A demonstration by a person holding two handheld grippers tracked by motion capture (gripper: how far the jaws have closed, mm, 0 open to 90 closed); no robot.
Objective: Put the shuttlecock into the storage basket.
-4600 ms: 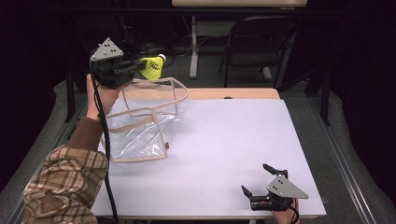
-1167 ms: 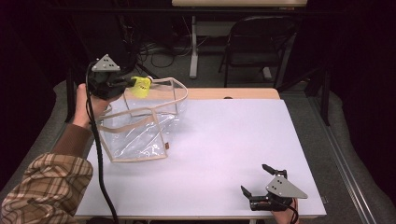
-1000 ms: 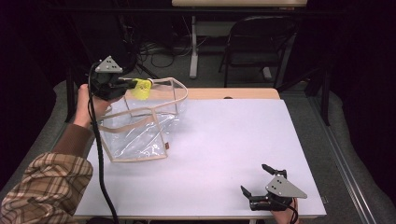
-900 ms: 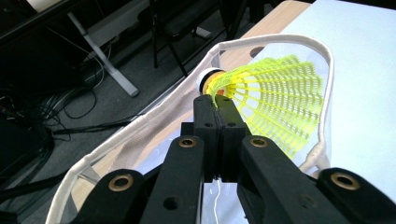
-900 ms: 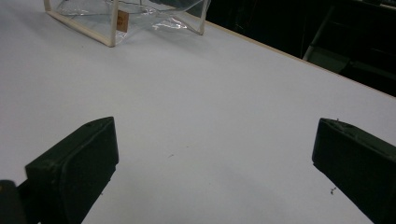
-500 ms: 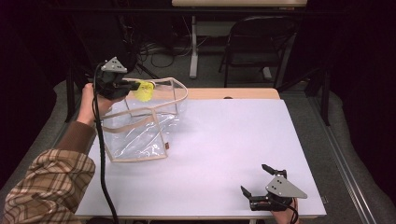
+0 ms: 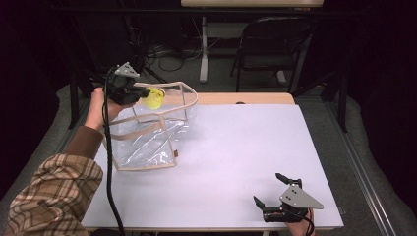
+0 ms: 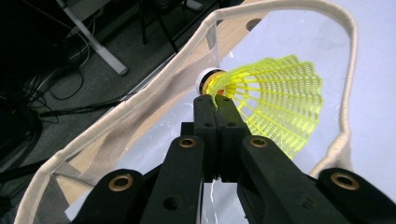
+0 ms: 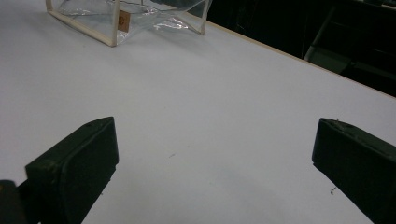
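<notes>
At the table's near right corner the right gripper point(image 7: 275, 195) rests low on the white table point(image 7: 236, 162) with its jaws spread wide and nothing between them — in its own view only bare tabletop lies ahead, with the foot of the clear bag point(image 9: 122, 18) farther off. Toward the far left corner that clear bag point(image 7: 147, 132) stands with its beige-trimmed mouth gaping upward. Just over its far left rim the left gripper point(image 7: 140, 94) is clamped on the yellow shuttlecock point(image 7: 153, 98), and the left gripper view shows the jaws pressed together on the edge of the skirt just below the white-ringed cork point(image 8: 210, 79), the mesh skirt point(image 8: 275, 102) flaring away over the opening. The step in hand looks like carrying the shuttlecock into the bag — it hangs at the mouth, not yet inside. The next move probably calls for easing the gripper forward and down past the trim so the skirt clears the rim, then parting the jaws to let it drop; the soft rim could catch the mesh if the approach is shallow.
</notes>
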